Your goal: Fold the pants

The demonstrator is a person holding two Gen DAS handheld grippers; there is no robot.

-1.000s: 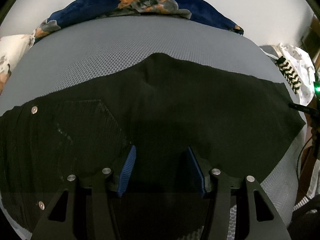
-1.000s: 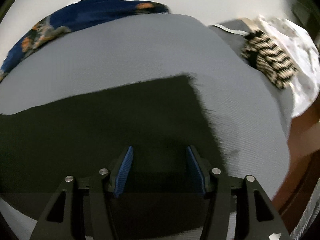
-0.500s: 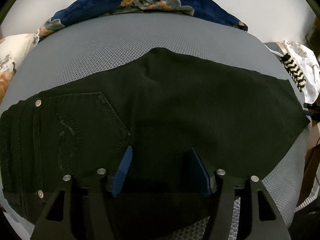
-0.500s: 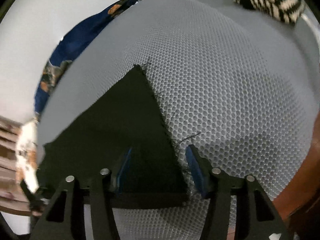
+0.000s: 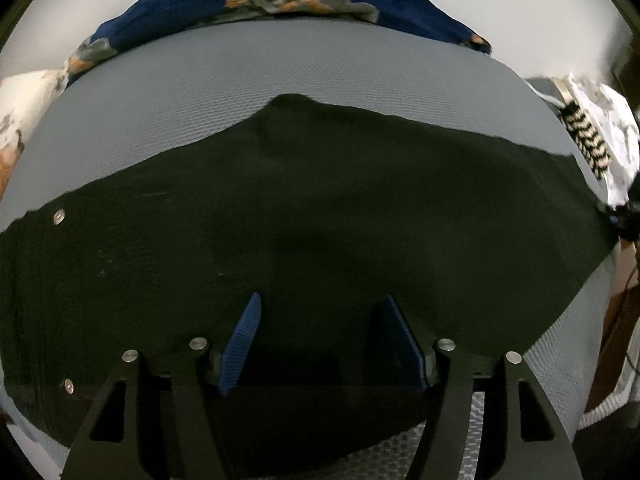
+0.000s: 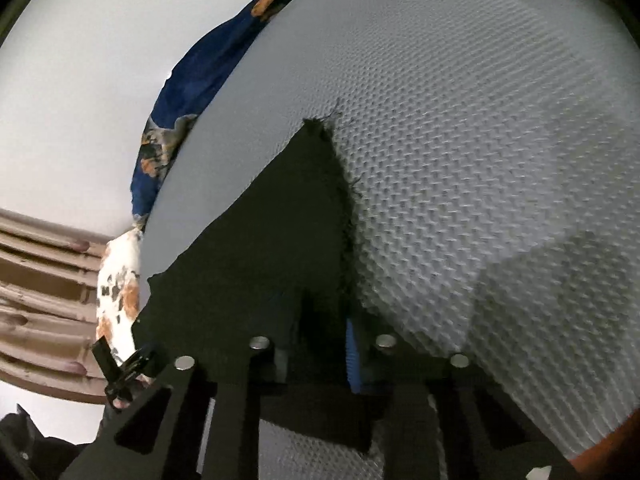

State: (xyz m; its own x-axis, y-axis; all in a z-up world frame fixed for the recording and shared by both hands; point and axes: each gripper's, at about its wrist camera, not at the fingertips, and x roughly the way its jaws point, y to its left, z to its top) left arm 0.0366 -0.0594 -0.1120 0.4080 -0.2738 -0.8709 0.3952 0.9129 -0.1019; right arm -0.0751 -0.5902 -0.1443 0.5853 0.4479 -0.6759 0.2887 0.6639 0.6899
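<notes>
Right gripper (image 6: 320, 332) has narrowed since a moment ago, now pinching the frayed hem of the black denim pants (image 5: 320, 216). Left gripper (image 5: 320, 340) stays spread wide over them, patterned blue pillow (image 5: 288, 0) at 12 o'clock.

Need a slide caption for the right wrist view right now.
Right gripper shut on the frayed hem corner of the black denim pants, spread on the grey honeycomb-textured mattress.

Dim, soft blur — fisheye-warped, vignetted edges
</notes>
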